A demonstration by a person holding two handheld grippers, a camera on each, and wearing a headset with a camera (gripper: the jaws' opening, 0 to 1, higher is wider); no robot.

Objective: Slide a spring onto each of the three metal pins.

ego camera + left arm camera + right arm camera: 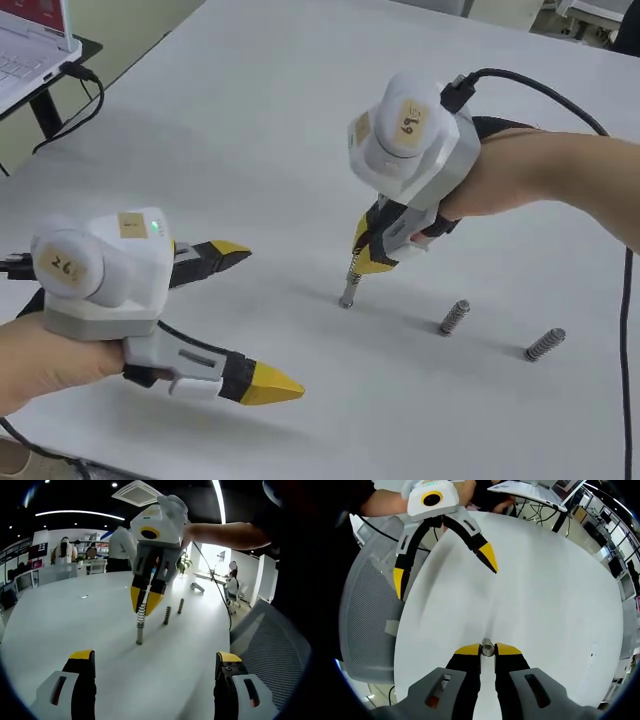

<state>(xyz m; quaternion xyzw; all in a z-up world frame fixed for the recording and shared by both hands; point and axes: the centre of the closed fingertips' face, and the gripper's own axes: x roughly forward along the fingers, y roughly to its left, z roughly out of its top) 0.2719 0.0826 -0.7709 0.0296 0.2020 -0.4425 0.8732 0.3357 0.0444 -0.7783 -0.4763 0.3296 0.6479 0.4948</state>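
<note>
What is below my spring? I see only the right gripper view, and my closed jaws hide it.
Observer: The spring in the right gripper is partly threaded onto an upright metal pin; the pin's lower part is bare.
Operator: How many are left to do?
Observer: None after this one, it seems. The middle pin and the end pin each already carry a spring of their own.

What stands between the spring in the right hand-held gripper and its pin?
Nothing visible. The right hand-held gripper holds the spring directly above the bare pin, its lower end at the pin's top; the other two pins stand apart.
</note>
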